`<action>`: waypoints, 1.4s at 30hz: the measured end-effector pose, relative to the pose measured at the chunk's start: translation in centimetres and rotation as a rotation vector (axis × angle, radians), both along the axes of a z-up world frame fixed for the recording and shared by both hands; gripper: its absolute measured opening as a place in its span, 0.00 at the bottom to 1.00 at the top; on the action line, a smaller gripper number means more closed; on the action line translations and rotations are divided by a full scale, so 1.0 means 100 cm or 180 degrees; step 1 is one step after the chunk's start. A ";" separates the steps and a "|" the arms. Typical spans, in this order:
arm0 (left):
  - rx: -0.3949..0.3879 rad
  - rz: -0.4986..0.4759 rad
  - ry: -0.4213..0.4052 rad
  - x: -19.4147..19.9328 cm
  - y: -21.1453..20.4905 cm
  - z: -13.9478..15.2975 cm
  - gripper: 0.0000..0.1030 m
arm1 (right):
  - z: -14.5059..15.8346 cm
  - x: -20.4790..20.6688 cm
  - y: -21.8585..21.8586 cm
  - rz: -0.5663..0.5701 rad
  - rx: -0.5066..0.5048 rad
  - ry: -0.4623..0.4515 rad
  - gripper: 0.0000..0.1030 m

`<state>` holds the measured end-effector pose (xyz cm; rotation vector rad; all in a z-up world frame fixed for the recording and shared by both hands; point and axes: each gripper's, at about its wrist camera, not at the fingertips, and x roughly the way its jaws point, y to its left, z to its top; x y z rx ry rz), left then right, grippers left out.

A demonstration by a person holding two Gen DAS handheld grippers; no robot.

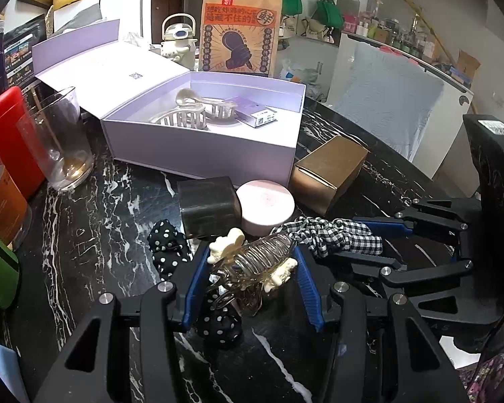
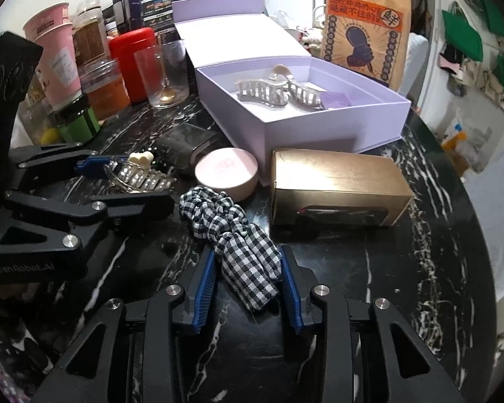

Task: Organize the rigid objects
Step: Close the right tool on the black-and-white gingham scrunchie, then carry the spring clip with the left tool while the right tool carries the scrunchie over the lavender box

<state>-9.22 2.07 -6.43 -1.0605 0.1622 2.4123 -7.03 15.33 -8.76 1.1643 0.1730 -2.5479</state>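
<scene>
My left gripper is shut on a clear hair claw clip with cream bows, just above the black marble table. Under it lies a black polka-dot scrunchie. My right gripper is shut on the end of a black-and-white checked scrunchie, and both blue pads touch the cloth. An open lilac box behind holds two pearly claw clips and a small purple carton. In the right wrist view the left gripper holds the clear clip at the left.
A dark block, a pink round tin and a gold carton sit in front of the box. A glass, a red canister and jars crowd the left. A paper bag stands behind.
</scene>
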 end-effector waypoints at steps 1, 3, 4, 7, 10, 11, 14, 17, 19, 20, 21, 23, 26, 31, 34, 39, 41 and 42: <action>0.0004 0.0006 0.0012 0.001 0.000 0.001 0.48 | 0.000 0.001 0.001 0.0000 0.0004 0.0006 0.35; 0.0001 0.0018 0.0022 0.003 -0.001 0.003 0.48 | 0.002 0.003 0.002 0.0003 -0.0033 0.0013 0.35; -0.0006 0.0030 0.0020 0.003 0.000 0.004 0.48 | 0.003 0.005 0.002 0.0004 -0.0046 0.0021 0.35; -0.0019 0.0059 -0.0005 0.004 0.001 0.006 0.48 | 0.007 0.009 0.004 -0.0002 -0.0061 0.0069 0.35; -0.0009 0.0068 0.0018 0.008 0.000 0.011 0.48 | 0.013 0.013 0.007 -0.0025 -0.0085 0.0120 0.35; -0.0010 0.0072 0.0029 0.009 0.000 0.013 0.48 | 0.015 0.015 0.008 -0.0039 -0.0092 0.0139 0.35; -0.0027 0.0093 0.0062 0.012 0.001 0.018 0.48 | 0.021 0.019 0.011 -0.0074 -0.0125 0.0178 0.35; -0.0025 0.0104 0.0094 0.016 0.003 0.024 0.48 | 0.025 0.023 0.015 -0.0087 -0.0151 0.0212 0.35; -0.0028 0.0114 0.0123 0.019 0.004 0.028 0.48 | 0.029 0.026 0.017 -0.0086 -0.0163 0.0235 0.35; -0.0029 0.0117 0.0135 0.020 0.005 0.030 0.48 | 0.031 0.028 0.017 -0.0083 -0.0172 0.0248 0.35; -0.0026 0.0120 0.0144 0.021 0.005 0.031 0.48 | 0.032 0.029 0.018 -0.0080 -0.0176 0.0257 0.35; -0.0011 0.0133 0.0151 0.024 0.006 0.035 0.48 | 0.036 0.032 0.019 -0.0080 -0.0179 0.0279 0.35; 0.0017 0.0168 0.0158 0.027 0.006 0.039 0.48 | 0.041 0.037 0.021 -0.0087 -0.0187 0.0315 0.35; 0.0060 0.0208 0.0158 0.032 0.004 0.044 0.48 | 0.049 0.041 0.027 -0.0116 -0.0226 0.0351 0.35; 0.0054 0.0234 0.0187 0.033 0.004 0.047 0.48 | 0.053 0.042 0.029 -0.0127 -0.0232 0.0369 0.35; 0.0090 0.0222 0.0188 0.033 0.003 0.056 0.48 | 0.060 0.041 0.031 -0.0140 -0.0331 0.0375 0.35; 0.0077 0.0228 0.0219 0.032 0.003 0.060 0.48 | 0.060 0.038 0.033 -0.0131 -0.0427 0.0341 0.35; 0.0076 0.0229 0.0228 0.032 0.003 0.062 0.48 | 0.061 0.037 0.033 -0.0133 -0.0445 0.0333 0.35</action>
